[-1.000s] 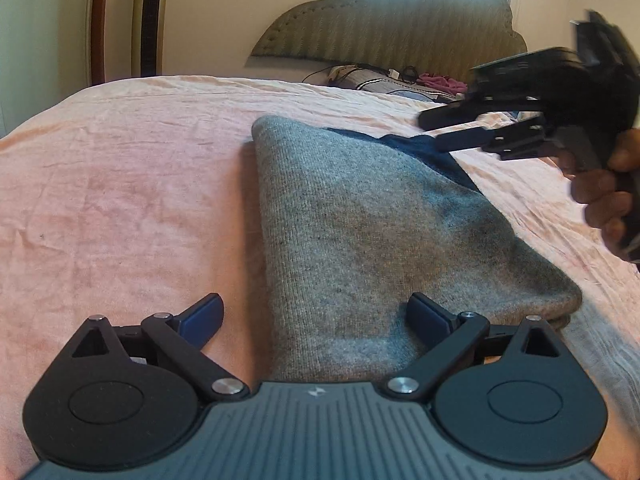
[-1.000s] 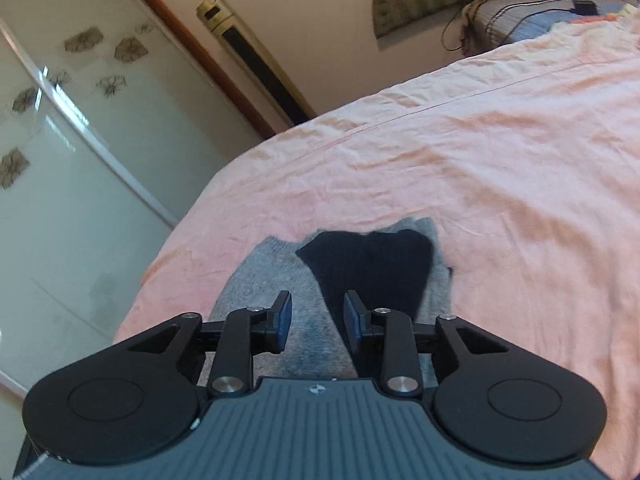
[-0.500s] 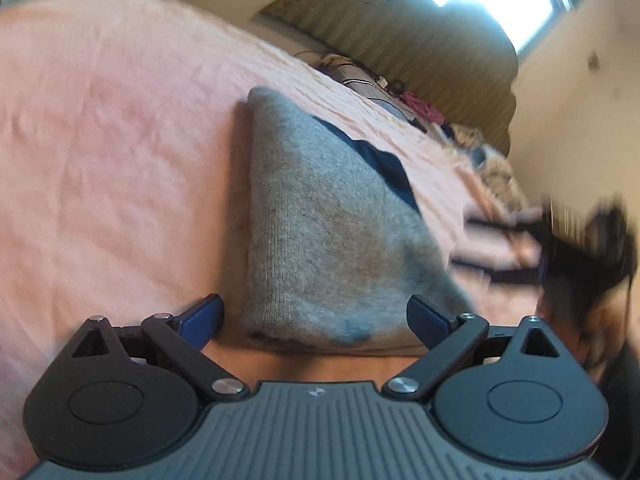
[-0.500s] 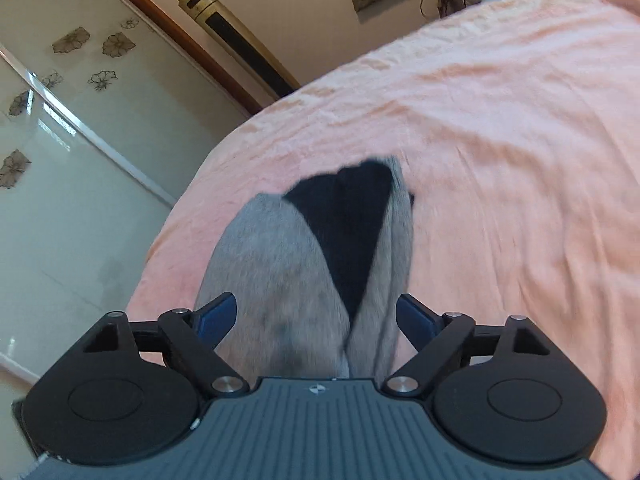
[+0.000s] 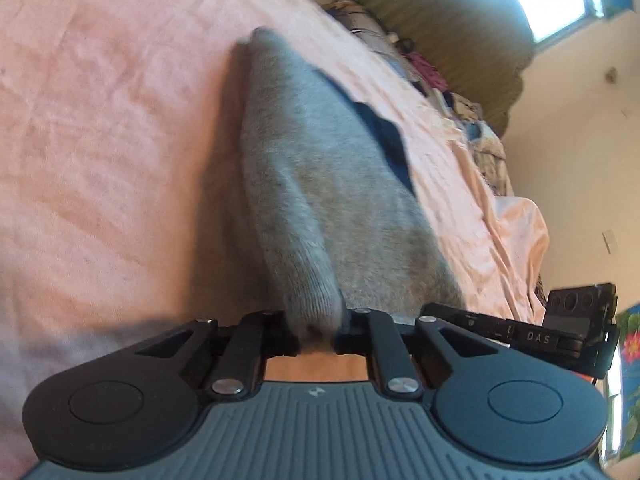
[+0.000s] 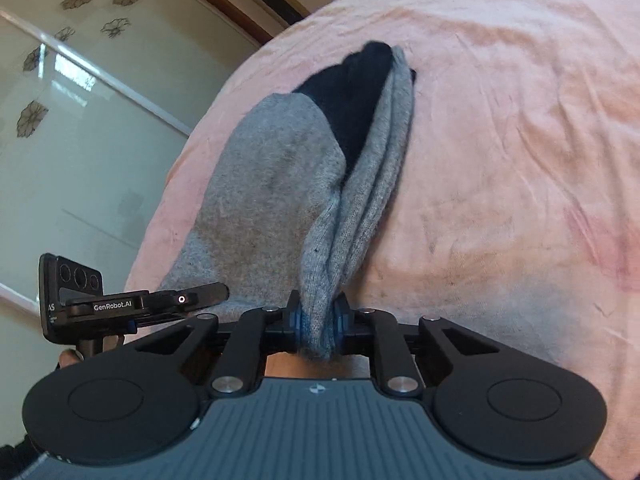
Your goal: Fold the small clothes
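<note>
A folded grey knit garment [image 5: 320, 184] with a dark navy part [image 5: 384, 136] lies on the pink bedsheet [image 5: 100, 140]. My left gripper [image 5: 316, 330] is shut on its near left corner, the cloth bunched between the jaws. My right gripper [image 6: 316, 320] is shut on the near right corner of the grey garment [image 6: 272, 200], and its navy part [image 6: 352, 96] shows at the far end. Each gripper shows at the edge of the other's view: the right gripper [image 5: 560, 328] and the left gripper [image 6: 120, 304].
The pink bedsheet [image 6: 520, 160] spreads all around the garment. A padded headboard [image 5: 460, 20] and a pile of clothes [image 5: 424, 68] stand at the far end. A mirrored wardrobe door [image 6: 80, 140] stands beside the bed.
Both grippers have gone from open to shut on the garment's near corners. The near edge is now bunched and lifted slightly off the sheet.
</note>
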